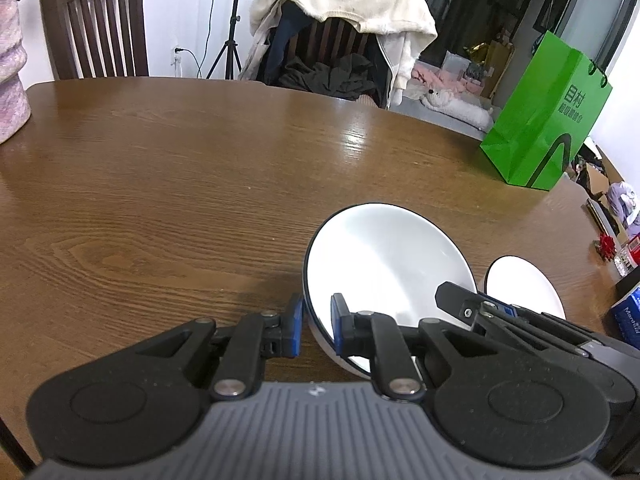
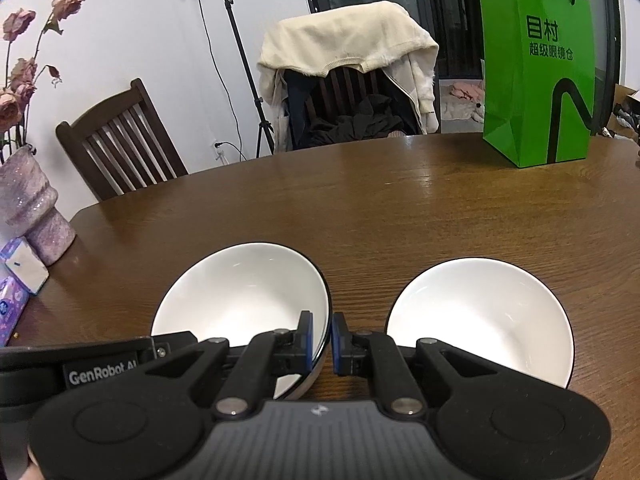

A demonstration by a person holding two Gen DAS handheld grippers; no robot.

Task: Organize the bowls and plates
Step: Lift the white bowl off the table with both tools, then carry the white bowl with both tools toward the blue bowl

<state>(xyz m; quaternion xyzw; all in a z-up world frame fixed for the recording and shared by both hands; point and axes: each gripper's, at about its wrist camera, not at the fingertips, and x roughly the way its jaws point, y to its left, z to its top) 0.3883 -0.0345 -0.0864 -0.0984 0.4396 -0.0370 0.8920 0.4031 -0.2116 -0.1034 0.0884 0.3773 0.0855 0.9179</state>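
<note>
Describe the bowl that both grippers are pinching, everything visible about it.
The held bowl is round, glossy white inside with a thin dark rim and a pale outside, likely ceramic, and empty. It sits tilted above the wooden table; contact with the table cannot be told. The left gripper clamps its near-left rim, the right gripper its right rim, each with one blue pad inside and one outside. A second white bowl stands apart to its right.

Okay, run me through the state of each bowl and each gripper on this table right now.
Left bowl: empty, tilted, rim pinched on both sides by the grippers.
Right bowl: empty, upright on the table, untouched.
Left gripper: shut on the left bowl's rim.
Right gripper: shut on the opposite rim of the same bowl.
</note>
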